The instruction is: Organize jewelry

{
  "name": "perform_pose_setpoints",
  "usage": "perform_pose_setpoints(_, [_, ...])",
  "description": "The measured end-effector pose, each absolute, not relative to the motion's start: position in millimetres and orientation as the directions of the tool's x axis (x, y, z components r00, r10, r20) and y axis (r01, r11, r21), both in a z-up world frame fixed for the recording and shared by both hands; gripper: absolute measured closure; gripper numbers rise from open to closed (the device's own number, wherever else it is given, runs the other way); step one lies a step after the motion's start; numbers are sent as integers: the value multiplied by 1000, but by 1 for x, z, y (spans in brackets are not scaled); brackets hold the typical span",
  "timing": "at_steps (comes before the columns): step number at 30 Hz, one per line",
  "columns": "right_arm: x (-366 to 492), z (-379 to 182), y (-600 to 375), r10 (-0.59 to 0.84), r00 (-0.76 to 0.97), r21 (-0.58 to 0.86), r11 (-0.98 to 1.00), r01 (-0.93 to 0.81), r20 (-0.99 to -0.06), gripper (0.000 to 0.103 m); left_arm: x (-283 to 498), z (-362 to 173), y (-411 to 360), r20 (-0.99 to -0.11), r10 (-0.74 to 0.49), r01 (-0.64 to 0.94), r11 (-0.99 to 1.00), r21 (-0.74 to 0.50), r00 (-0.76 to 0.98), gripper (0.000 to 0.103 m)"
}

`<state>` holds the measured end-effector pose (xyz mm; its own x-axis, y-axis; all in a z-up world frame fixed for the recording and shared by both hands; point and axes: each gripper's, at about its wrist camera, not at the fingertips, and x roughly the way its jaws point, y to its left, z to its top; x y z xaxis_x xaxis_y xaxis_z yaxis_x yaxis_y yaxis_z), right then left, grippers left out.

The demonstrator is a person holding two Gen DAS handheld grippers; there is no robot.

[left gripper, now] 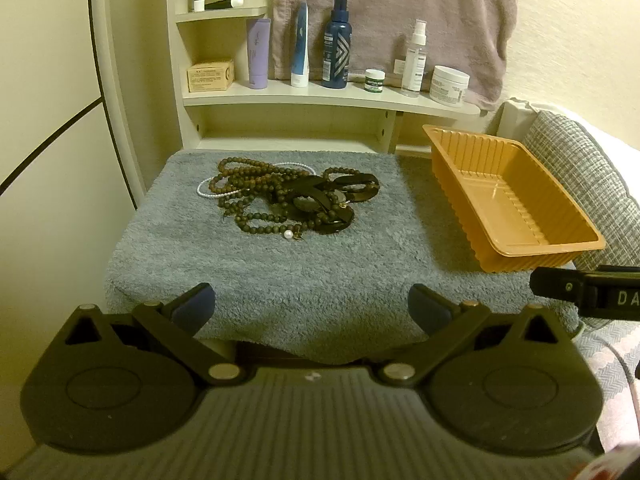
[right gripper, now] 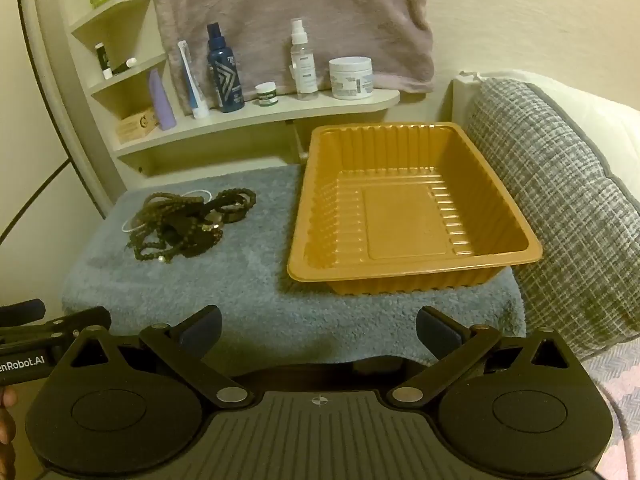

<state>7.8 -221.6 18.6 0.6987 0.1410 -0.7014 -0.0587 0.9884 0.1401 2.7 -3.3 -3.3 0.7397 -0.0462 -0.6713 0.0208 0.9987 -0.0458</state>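
A tangled pile of jewelry [left gripper: 288, 196] lies on a grey-blue towel [left gripper: 280, 280]: dark wooden bead strands, a white pearl string [left gripper: 208, 192] and black link pieces. It also shows in the right wrist view [right gripper: 188, 220]. An orange plastic tray [right gripper: 404, 208] stands to its right, with nothing in it; it also shows in the left wrist view [left gripper: 512, 200]. My left gripper [left gripper: 312, 308] is open and empty, at the towel's near edge, well short of the pile. My right gripper [right gripper: 320, 330] is open and empty, in front of the tray.
A curved shelf [left gripper: 328, 98] behind holds bottles, tubes and jars. A mauve cloth [left gripper: 392, 12] hangs on the wall. A grey checked cushion [right gripper: 560, 200] lies right of the tray. The other gripper's body shows at each view's edge [left gripper: 588, 292].
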Motion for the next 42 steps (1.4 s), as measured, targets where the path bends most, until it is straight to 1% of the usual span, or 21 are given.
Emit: perform_pose_setpoints(42, [6,17,-221,142,699,145,988,-56,-701,1,2,-4,-5,-672,-47,20,999,-48,739,1])
